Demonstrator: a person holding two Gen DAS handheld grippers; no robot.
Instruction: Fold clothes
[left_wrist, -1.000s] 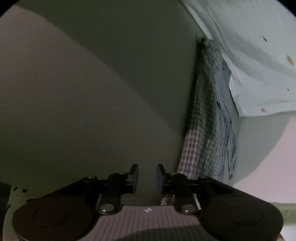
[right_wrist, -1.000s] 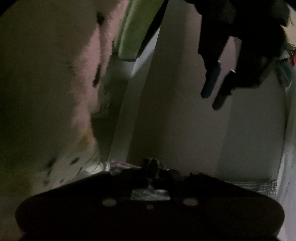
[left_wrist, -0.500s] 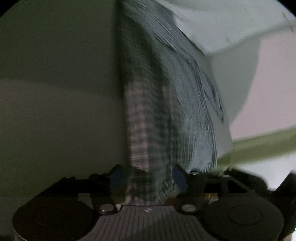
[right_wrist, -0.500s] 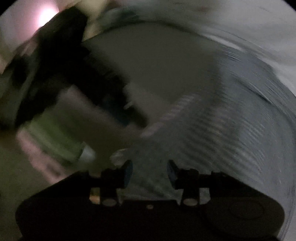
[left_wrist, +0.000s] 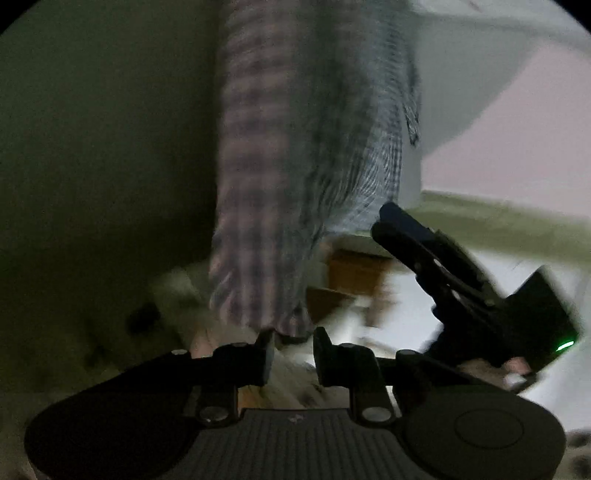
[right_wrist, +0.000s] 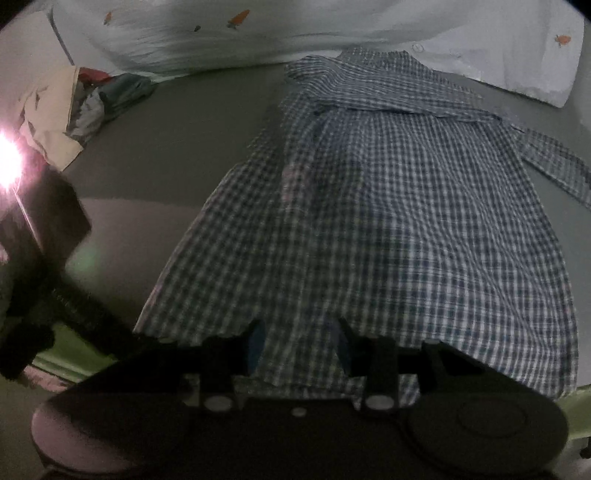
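Note:
A blue-and-white checked shirt (right_wrist: 388, 206) lies spread on a grey surface (right_wrist: 166, 155), collar at the far end. My right gripper (right_wrist: 299, 347) is open, its jaws either side of the shirt's near hem. In the left wrist view the same shirt (left_wrist: 280, 184) appears as a blurred band running up the frame. My left gripper (left_wrist: 293, 347) is open, its jaws just below the shirt's near edge. The right gripper (left_wrist: 443, 266) shows there at the right.
A white cloth with small orange motifs (right_wrist: 332, 33) lies along the far side beyond the shirt. A heap of mixed clothes (right_wrist: 85, 99) sits at the far left. A bright light (right_wrist: 7, 162) glares at the left edge. The left gripper's dark body (right_wrist: 44, 266) is at the left.
Both grippers have swung round to the shirt's near edge. The right gripper, shut a second ago, has opened over the hem. The left gripper has stayed open.

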